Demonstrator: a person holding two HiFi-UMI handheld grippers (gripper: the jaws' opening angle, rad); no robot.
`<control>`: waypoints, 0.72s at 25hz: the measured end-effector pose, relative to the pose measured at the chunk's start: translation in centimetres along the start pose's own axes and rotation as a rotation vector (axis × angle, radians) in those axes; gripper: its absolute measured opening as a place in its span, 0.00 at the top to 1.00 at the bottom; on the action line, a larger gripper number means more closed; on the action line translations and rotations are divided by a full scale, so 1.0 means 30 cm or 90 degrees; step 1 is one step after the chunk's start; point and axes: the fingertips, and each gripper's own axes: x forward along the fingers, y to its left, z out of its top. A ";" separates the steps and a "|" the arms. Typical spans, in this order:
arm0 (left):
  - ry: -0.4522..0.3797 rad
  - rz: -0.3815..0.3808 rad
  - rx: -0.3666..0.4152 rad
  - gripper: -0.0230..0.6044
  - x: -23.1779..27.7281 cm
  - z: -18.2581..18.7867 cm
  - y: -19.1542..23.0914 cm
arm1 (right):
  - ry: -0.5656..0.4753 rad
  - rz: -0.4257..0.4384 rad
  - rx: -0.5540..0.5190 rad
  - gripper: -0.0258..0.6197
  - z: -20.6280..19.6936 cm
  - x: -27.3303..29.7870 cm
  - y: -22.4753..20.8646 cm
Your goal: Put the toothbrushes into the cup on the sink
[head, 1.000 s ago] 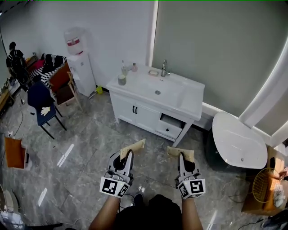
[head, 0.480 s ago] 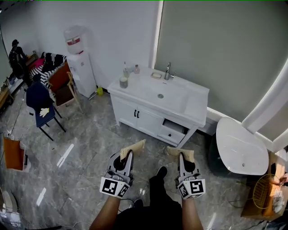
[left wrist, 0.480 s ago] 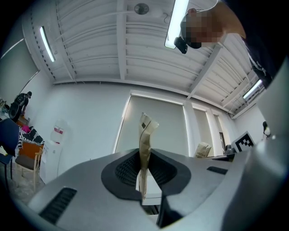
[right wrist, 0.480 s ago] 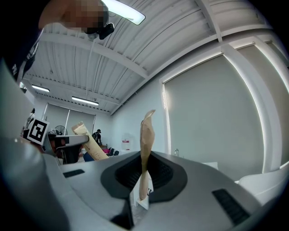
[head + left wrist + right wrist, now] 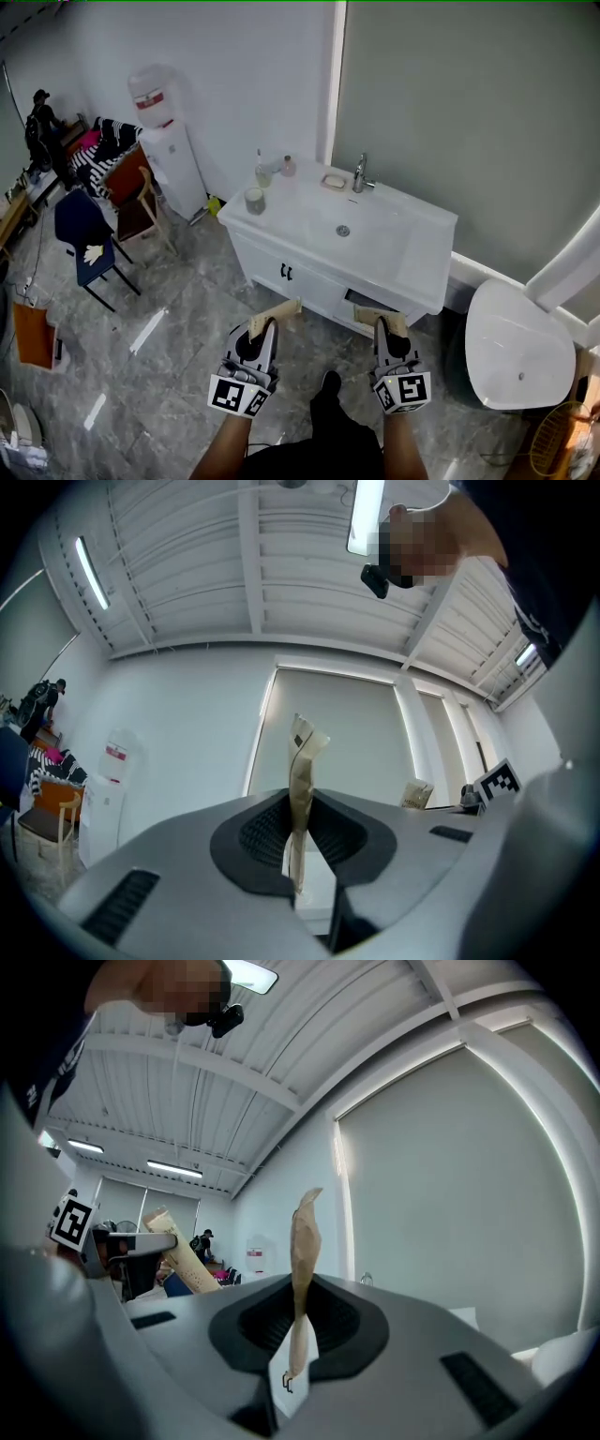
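Between the jaws of the left claw (image 5: 300, 819) stands the left toothbrush (image 5: 302, 761), flat in a creased tan paper sleeve. The dark ribbed pads are closed tight on its lower part, and the crumpled top pokes out past the tips. The right claw (image 5: 298, 1321) is clamped the same way on the right toothbrush (image 5: 304, 1241), a like paper sleeve with a pinched, pointed top and a white tag hanging under the jaws.

From the head view both claws sit side by side, near each other and about level. They point forward, with their marker cubes nearest the person. A bare forearm runs up from the bottom edge to each one. The left sleeve slants forward and to the right of its claw; the right one lies crosswise over its tips.

Well ahead of the claws, and left of the left one, a small round grey-green cup (image 5: 254, 200) stands upright on the front left corner of the sink (image 5: 412, 253). That surface is smooth, glossy white and rectangular, with a shallow basin. A chrome tap (image 5: 360, 174) stands at its far edge, and slim bottles (image 5: 263, 169) stand just behind the cup. The white cabinet (image 5: 281, 262) below it faces the claws. Under the claws lies a polished grey marble floor (image 5: 187, 309).
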 end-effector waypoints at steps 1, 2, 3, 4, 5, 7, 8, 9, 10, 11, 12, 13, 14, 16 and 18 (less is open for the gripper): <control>0.000 0.005 -0.001 0.86 0.079 -0.013 0.015 | 0.002 0.004 0.004 0.88 0.001 0.067 -0.052; 0.001 0.008 -0.001 0.86 0.158 -0.025 0.027 | 0.005 0.010 0.006 0.88 0.006 0.132 -0.100; 0.001 0.010 0.002 0.86 0.235 -0.036 0.035 | 0.007 0.019 0.005 0.88 0.014 0.195 -0.145; 0.000 0.010 0.006 0.86 0.310 -0.043 0.040 | 0.008 0.028 0.003 0.88 0.023 0.254 -0.188; -0.002 0.009 0.010 0.86 0.379 -0.047 0.042 | 0.007 0.035 0.003 0.88 0.032 0.310 -0.229; -0.006 0.010 0.017 0.86 0.498 -0.047 0.047 | 0.003 0.043 0.006 0.88 0.053 0.404 -0.303; -0.009 0.011 0.021 0.86 0.548 -0.047 0.050 | 0.001 0.049 0.004 0.88 0.063 0.446 -0.334; -0.011 0.014 0.024 0.86 0.594 -0.048 0.054 | 0.000 0.054 0.002 0.88 0.070 0.486 -0.362; -0.012 0.016 0.026 0.86 0.634 -0.051 0.058 | -0.001 0.059 0.003 0.88 0.070 0.522 -0.388; -0.013 0.019 0.029 0.86 0.668 -0.056 0.063 | -0.001 0.064 0.005 0.88 0.067 0.555 -0.411; -0.013 0.022 0.031 0.86 0.697 -0.061 0.068 | 0.000 0.067 0.007 0.88 0.061 0.583 -0.430; -0.011 0.024 0.034 0.86 0.721 -0.064 0.073 | 0.003 0.071 0.009 0.88 0.056 0.608 -0.444; -0.010 0.026 0.036 0.86 0.741 -0.066 0.080 | 0.005 0.074 0.009 0.88 0.053 0.629 -0.453; -0.008 0.031 0.037 0.86 0.771 -0.063 0.101 | 0.008 0.080 0.008 0.88 0.059 0.667 -0.461; -0.005 0.038 0.036 0.86 0.790 -0.062 0.125 | 0.009 0.084 0.009 0.88 0.068 0.696 -0.464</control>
